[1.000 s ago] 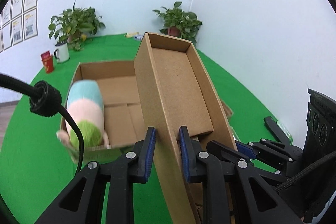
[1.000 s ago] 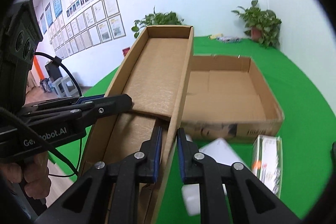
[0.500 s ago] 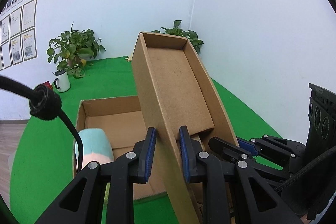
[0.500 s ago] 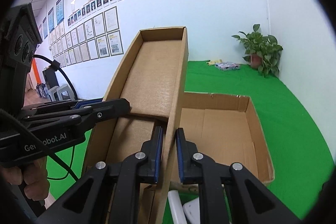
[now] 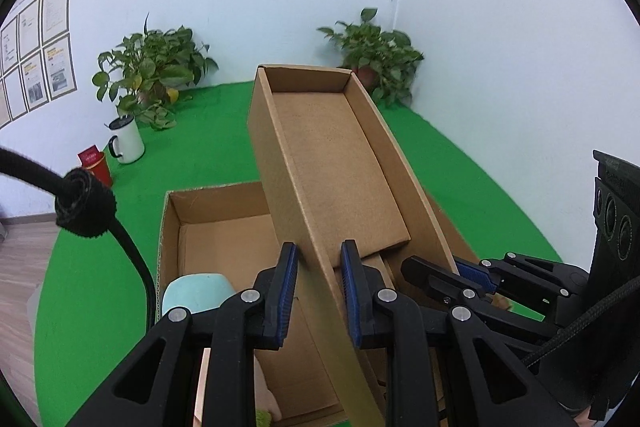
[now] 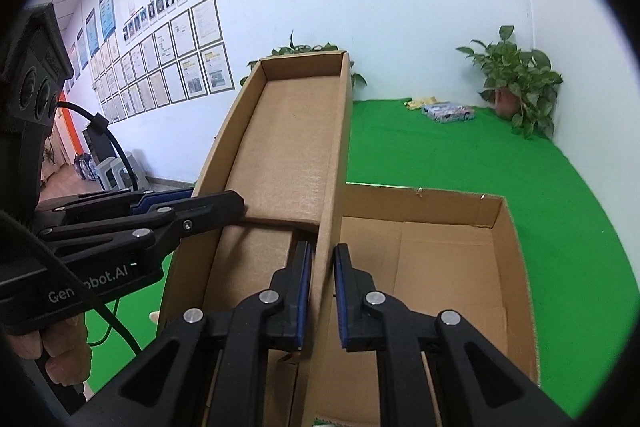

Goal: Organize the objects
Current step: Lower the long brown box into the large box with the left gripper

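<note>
A long shallow cardboard lid [image 5: 336, 163] [image 6: 288, 155] hangs tilted above an open cardboard box [image 5: 224, 239] [image 6: 436, 267] on the green table. My left gripper [image 5: 318, 291] is shut on the lid's left wall. My right gripper [image 6: 322, 293] is shut on the lid's right wall. Each gripper shows in the other's view, at the opposite wall. A plush toy with a pale blue end [image 5: 200, 293] lies in the box's near left corner, partly hidden by my left fingers.
Two potted plants [image 5: 154, 75] [image 5: 374, 55] stand along the white back wall, with a white mug [image 5: 127, 143] and a red packet [image 5: 95, 167] at the left. Small packets [image 6: 446, 111] lie at the far edge. A person's hand [image 6: 48, 351] holds the left gripper handle.
Both grippers have carried the lid up and back toward me, so the box now sits lower and nearer in both views. The plush toy has slid mostly out of sight behind my left fingers.
</note>
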